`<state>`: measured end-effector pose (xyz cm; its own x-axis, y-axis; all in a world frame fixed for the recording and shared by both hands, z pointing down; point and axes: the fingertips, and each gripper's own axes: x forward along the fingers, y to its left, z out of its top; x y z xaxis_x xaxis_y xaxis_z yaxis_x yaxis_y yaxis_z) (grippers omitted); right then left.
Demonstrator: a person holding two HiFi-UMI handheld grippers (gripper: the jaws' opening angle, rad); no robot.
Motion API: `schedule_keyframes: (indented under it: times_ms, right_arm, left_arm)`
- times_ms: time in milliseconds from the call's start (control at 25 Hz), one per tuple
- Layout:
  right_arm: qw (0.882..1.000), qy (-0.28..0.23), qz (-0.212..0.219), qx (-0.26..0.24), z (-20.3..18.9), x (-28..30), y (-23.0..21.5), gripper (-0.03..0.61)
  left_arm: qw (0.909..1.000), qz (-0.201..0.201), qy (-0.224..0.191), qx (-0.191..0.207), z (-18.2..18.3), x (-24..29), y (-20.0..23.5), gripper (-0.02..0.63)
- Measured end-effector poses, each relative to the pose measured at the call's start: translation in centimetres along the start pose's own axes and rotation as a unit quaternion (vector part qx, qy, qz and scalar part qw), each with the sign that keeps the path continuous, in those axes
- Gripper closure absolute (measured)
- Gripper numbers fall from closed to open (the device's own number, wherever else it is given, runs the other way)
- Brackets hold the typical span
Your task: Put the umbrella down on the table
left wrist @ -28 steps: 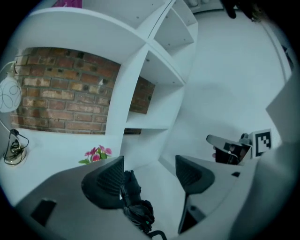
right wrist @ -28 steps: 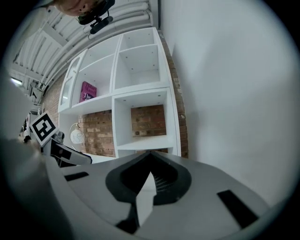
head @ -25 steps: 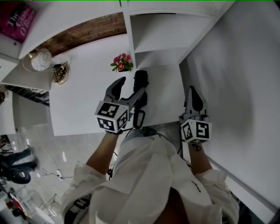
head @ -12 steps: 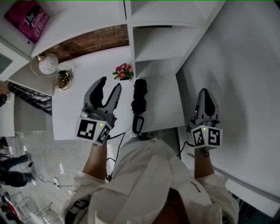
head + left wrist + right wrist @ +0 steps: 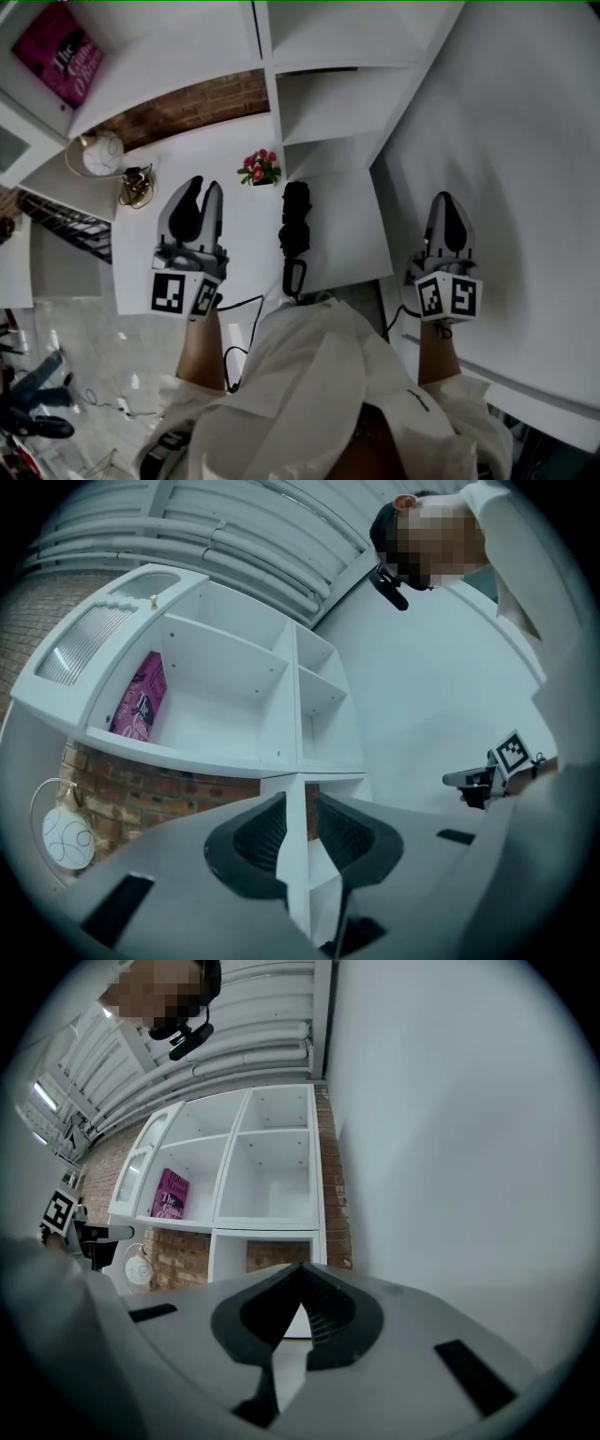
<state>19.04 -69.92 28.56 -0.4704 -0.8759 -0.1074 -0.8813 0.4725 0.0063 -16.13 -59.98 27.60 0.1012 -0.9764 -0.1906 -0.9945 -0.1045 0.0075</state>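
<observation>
We have let go of the umbrella (image 5: pixel 295 223), which lies flat on the white table (image 5: pixel 342 239) with its loop at the near edge and the flowers (image 5: pixel 260 167) just beyond its far end. Our left gripper (image 5: pixel 199 190), which stood open around the umbrella a second ago, has drawn off to the left, and its jaws have just been closing to a narrow slit with nothing between them. Our right gripper (image 5: pixel 449 206) stays clenched and empty by the wall, well apart from the umbrella.
</observation>
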Motion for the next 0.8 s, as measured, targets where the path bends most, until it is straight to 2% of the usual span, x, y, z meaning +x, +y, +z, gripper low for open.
schedule_keyframes:
  times_ms: [280,800]
  right_arm:
    - [1.0,-0.002,-0.006,0.007,0.3,-0.1,-0.3,0.56]
    - [1.0,0.005,-0.012,-0.006,-0.4,0.2,-0.3,0.56]
  left_arm:
    - [1.0,-0.004,-0.001,0.002,0.1,0.3,0.1,0.541]
    - [0.9999,-0.01,0.01,0.003,-1.0,0.8,0.2,0.557]
